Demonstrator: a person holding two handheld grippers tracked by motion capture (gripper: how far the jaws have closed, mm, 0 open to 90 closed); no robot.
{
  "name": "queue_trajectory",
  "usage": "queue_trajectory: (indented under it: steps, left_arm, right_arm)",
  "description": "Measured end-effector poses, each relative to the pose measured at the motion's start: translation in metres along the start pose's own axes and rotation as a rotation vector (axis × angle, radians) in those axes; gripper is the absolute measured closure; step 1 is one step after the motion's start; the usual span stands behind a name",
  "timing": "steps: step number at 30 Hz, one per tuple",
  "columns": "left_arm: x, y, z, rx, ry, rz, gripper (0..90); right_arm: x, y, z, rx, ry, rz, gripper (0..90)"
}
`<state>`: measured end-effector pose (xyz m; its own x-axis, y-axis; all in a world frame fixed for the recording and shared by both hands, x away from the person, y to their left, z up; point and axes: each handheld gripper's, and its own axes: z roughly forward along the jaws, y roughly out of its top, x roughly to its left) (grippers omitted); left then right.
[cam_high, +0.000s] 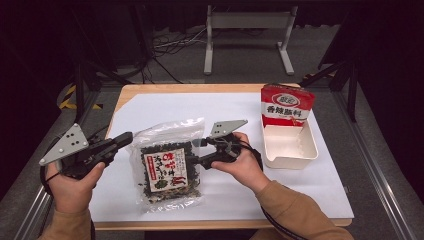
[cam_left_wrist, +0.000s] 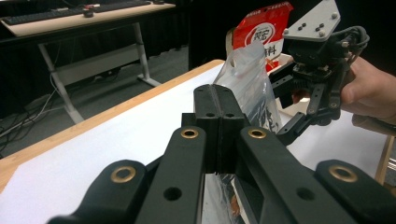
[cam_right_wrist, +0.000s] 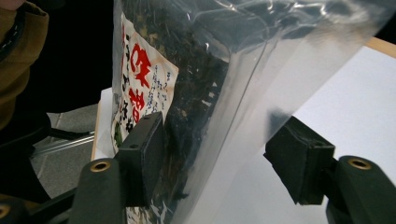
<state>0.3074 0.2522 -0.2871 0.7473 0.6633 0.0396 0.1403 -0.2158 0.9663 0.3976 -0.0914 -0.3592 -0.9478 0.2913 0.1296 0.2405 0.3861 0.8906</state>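
Note:
A clear plastic bag of dark dried bits (cam_high: 167, 165) with a red-and-white label lies on the white sheet at mid-table. My left gripper (cam_high: 129, 138) is at the bag's upper left corner, and in the left gripper view its jaws (cam_left_wrist: 217, 93) are pressed together on the bag's edge (cam_left_wrist: 247, 74). My right gripper (cam_high: 196, 151) stands open at the bag's right edge. In the right gripper view the bag (cam_right_wrist: 201, 84) rises between the two pads (cam_right_wrist: 222, 154): the left pad lies against it and the right pad stands apart. In the left gripper view the right gripper (cam_left_wrist: 284, 107) sits beyond the bag.
A white tray (cam_high: 300, 155) stands at the right of the sheet, with a red-and-white pouch (cam_high: 287, 105) upright at its far end. The white sheet (cam_high: 150, 110) covers most of the wooden table. A metal table frame (cam_high: 247, 22) stands on the floor beyond.

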Motion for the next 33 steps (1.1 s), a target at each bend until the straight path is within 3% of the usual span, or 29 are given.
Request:
queue_trajectory:
  steps: [8,10,14,21,26,33]
  left_arm:
    - [0.0001,0.0007,0.0009,-0.003,0.005,0.005,90.0]
    - [0.0001,0.0009,0.0017,-0.005,0.007,0.006,90.0]
    - [0.0003,0.0008,0.0026,-0.005,0.008,0.004,90.0]
    - [0.0013,-0.0005,0.0041,-0.009,0.011,-0.006,90.0]
    - [0.0014,-0.0004,0.0036,-0.012,0.009,-0.009,90.0]
    - [0.0021,-0.0007,0.0039,-0.016,0.008,-0.015,90.0]
  right_arm:
    - [-0.0005,0.0007,0.0069,0.005,0.047,0.010,44.2]
    - [-0.0022,-0.0008,0.0093,0.000,0.082,0.027,48.9]
    - [-0.0024,-0.0021,0.0105,0.003,0.090,0.014,54.0]
    - [-0.0026,-0.0003,0.0085,0.016,0.109,0.003,62.0]
    - [-0.0017,0.0021,0.0061,0.028,0.155,0.005,71.2]
    - [-0.0022,0.0023,0.0029,0.016,0.207,0.013,76.5]
